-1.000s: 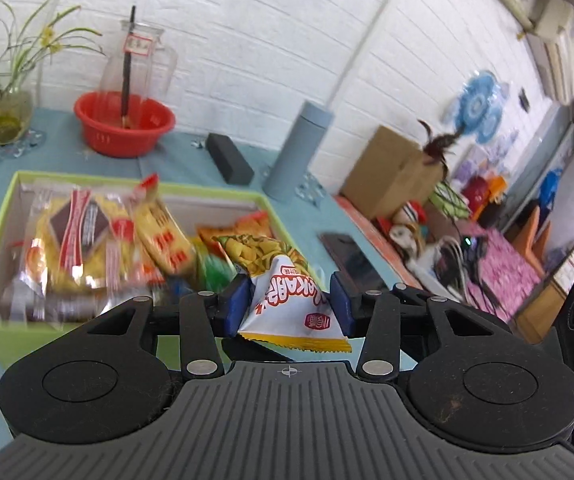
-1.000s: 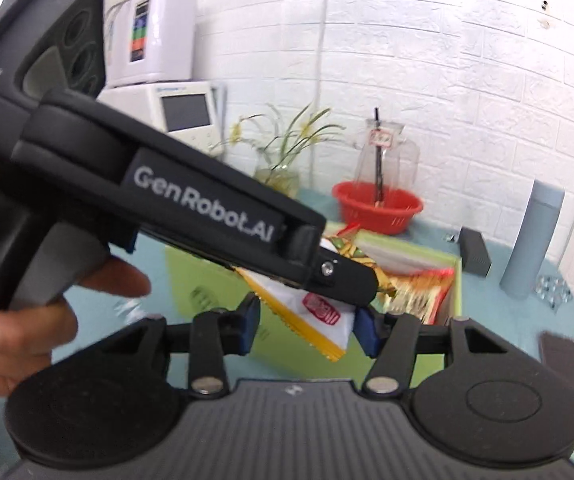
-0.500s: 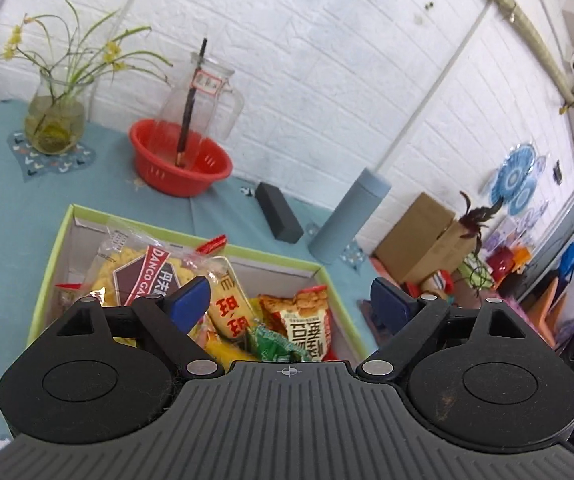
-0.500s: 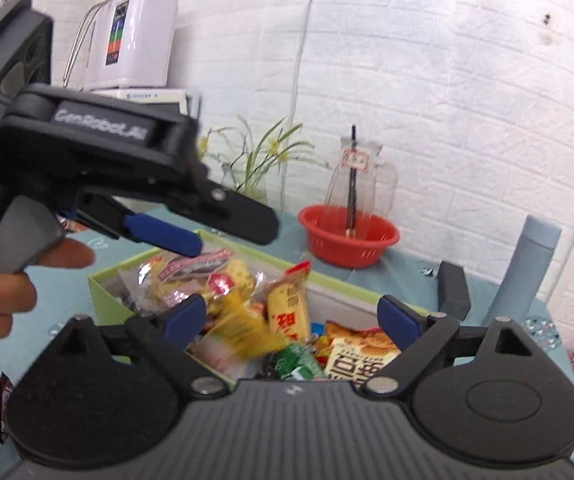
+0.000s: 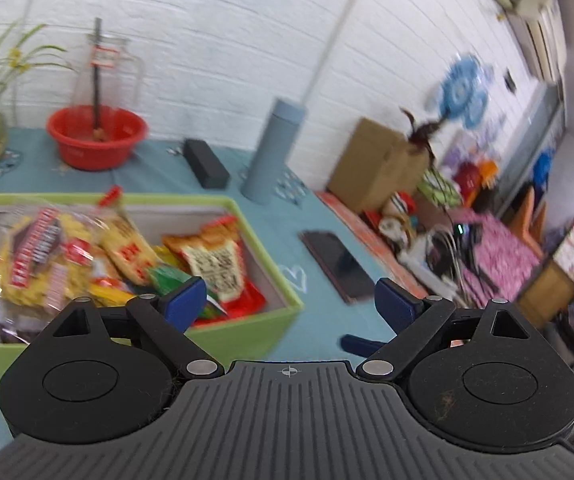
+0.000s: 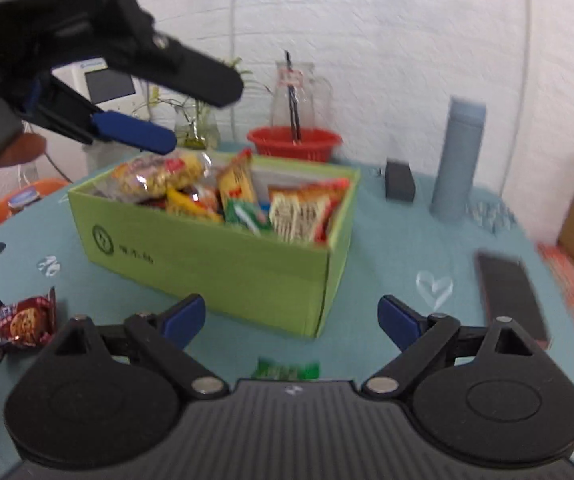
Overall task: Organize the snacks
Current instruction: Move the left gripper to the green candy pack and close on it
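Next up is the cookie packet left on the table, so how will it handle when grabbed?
The cookie packet lies flat and small on the table, so it is probably light and may slide if nudged. Its glossy, crinkled wrapper looks floppy and likely slippery. If there is a cookie inside, a hard squeeze could crack it.

Both wrist views near, angled down — share green box [image 5: 243, 332] [image 6: 215, 264].

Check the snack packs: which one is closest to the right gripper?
The green pack, on the cloth just ahead of the open right gripper. The brown cookie pack lies off to its left; the rest are in the box.
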`<action>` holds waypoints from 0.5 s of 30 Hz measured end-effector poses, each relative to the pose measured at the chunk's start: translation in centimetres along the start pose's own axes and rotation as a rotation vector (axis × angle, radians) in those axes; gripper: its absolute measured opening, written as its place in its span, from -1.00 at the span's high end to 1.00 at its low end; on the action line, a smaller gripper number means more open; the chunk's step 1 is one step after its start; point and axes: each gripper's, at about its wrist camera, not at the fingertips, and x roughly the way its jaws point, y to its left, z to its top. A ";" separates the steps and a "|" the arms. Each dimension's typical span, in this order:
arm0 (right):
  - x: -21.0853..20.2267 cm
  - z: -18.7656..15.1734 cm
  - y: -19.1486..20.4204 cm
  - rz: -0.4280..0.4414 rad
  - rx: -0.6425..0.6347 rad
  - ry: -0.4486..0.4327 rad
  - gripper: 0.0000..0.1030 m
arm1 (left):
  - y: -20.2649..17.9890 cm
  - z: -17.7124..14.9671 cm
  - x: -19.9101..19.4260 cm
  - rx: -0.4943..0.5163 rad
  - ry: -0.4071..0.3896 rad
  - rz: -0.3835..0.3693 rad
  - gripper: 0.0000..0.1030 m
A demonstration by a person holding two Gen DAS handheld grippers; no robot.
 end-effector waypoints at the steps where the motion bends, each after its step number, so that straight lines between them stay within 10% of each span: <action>1: 0.2 -0.9 -0.6 0.017 0.047 -0.004 -0.79 | -0.8 -0.6 0.4 0.018 0.023 -0.011 -0.62; 6: 0.7 -2.2 -0.8 0.061 0.052 0.039 -0.79 | -2.8 -4.1 3.6 0.062 0.164 0.018 -0.56; 15: 1.8 -3.5 0.8 0.132 0.008 0.131 -0.78 | 0.1 -6.6 9.5 -0.033 0.341 0.077 0.13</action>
